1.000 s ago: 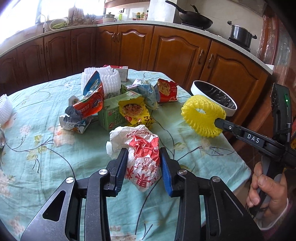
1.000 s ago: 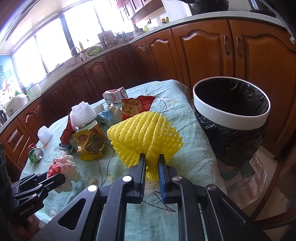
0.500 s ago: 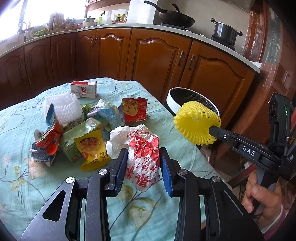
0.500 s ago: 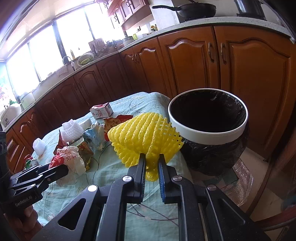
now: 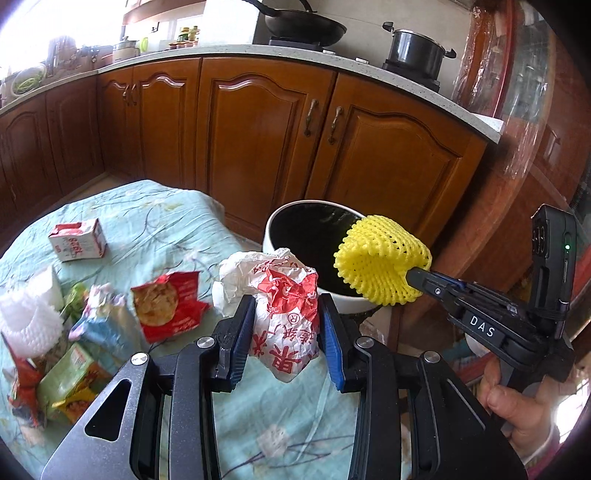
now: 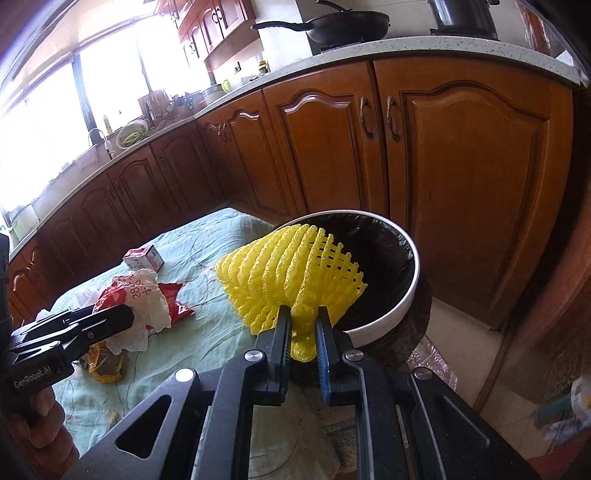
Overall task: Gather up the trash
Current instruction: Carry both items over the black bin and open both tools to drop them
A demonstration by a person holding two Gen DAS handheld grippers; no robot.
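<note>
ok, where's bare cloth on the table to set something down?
Bare tablecloth lies between the milk carton and the bin, and along the near edge below the left gripper. Crowded at left: the wrapper pile beside the white foam net.

I see a crinkled, glossy plastic bag (image 5: 284,314), yellow foam mesh netting (image 6: 291,277), a matt cloth (image 5: 170,225) over the counter, glossy varnished wood cabinets (image 5: 258,140), and a black-lined bin (image 6: 402,295).

A home kitchen: wooden cabinets (image 5: 258,122), a wok (image 5: 303,26) on the stove, a sink (image 6: 99,142).
</note>
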